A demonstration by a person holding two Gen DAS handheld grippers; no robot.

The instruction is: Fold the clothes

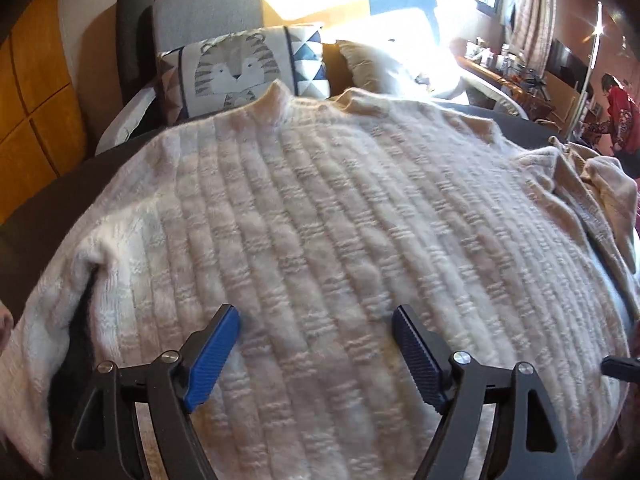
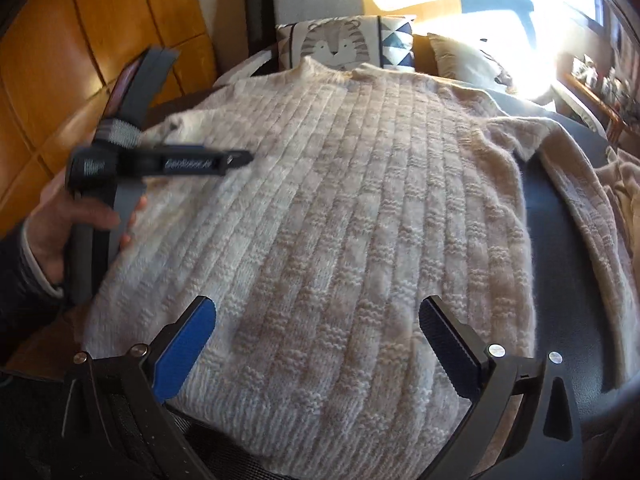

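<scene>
Sweater [image 2: 340, 208], one, lies flat under two spread claws, left [image 1: 316, 316] and right [image 2: 316, 308], neither pinching anything.

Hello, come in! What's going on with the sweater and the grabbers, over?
Left hand-held gripper open, empty, over the sweater. Right hand-held gripper open, empty. Sweater flat on the dark surface, right sleeve still out. Nothing in the way.

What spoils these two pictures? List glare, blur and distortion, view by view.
Left wrist view: the window is blown out white, washing over the far pillow; fisheye bulges the sweater; the edges go dark. Right wrist view: the same glare at upper right, the left gripper and the hand holding it smeared by motion, the sweater's knit sharp.
</scene>
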